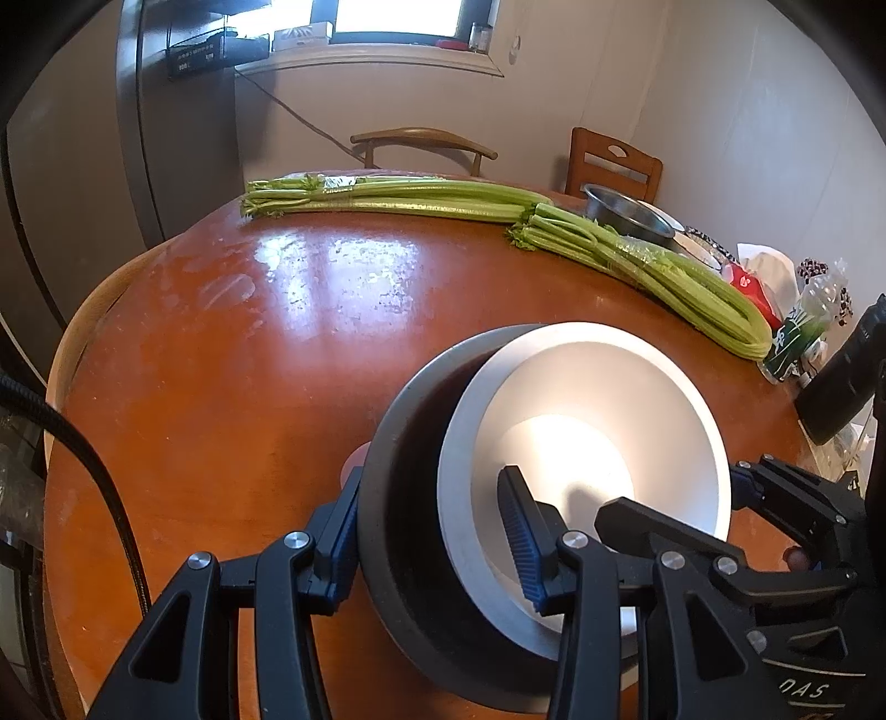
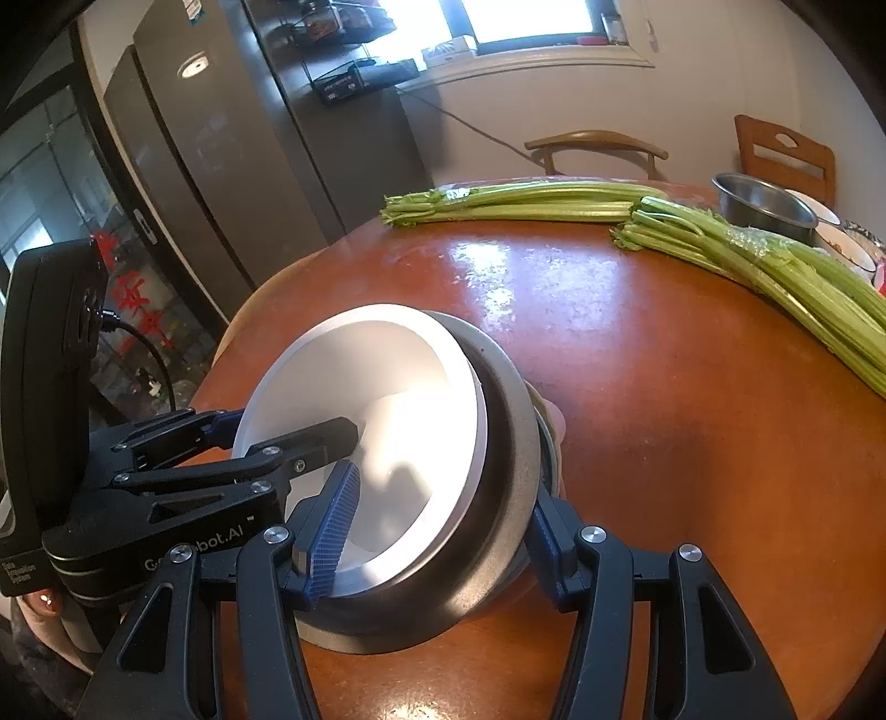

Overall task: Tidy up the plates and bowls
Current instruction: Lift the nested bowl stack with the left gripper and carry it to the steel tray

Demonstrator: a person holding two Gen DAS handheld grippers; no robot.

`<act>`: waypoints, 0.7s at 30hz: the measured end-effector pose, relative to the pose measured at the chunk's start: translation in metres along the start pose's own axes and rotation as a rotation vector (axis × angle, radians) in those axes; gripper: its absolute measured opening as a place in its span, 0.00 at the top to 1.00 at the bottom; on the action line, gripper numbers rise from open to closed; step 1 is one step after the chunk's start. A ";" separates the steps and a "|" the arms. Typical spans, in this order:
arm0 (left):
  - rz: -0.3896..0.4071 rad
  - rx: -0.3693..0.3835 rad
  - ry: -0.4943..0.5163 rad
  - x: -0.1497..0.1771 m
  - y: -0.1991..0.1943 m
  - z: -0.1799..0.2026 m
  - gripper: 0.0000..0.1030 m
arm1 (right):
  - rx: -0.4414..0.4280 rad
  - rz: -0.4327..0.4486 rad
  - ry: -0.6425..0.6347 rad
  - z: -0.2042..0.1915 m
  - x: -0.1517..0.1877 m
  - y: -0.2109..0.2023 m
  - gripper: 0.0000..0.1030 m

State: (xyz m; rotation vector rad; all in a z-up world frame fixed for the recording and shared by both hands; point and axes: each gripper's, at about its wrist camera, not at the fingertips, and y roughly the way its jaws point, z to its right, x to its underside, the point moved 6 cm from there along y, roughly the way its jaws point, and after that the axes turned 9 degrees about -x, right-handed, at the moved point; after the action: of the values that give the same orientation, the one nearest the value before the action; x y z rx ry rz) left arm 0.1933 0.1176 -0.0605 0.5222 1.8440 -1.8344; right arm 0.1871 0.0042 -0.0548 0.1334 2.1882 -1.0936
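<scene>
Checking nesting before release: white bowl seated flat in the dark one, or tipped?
Tipped. The white bowl sits inside the dark bowl with its rim slanted against the dark rim, leaving a gap on one side.

Bright daylight comes in through the white glowing window (image 1: 398, 14) at the back. It makes shiny white patches on the round orange-brown wooden table (image 1: 310, 288) and inside the white round bowl (image 2: 398, 421). Both pictures bend round and go black at the corners.

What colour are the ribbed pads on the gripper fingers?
Blue, on black fingers. The pad inside the white bowl shows best in the right wrist view.
</scene>
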 end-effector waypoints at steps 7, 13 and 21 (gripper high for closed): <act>-0.013 0.003 0.000 0.002 0.005 -0.001 0.56 | 0.006 -0.015 0.005 0.004 0.003 0.005 0.43; -0.022 0.007 0.000 0.004 0.010 -0.002 0.56 | 0.013 -0.020 0.006 0.005 0.004 0.007 0.43; -0.016 -0.005 0.010 0.004 0.012 -0.002 0.56 | 0.028 -0.023 -0.006 0.005 0.005 0.009 0.42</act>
State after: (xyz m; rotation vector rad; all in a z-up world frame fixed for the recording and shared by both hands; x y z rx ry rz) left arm 0.1971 0.1200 -0.0730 0.5176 1.8639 -1.8403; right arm 0.1892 0.0053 -0.0662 0.1174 2.1744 -1.1359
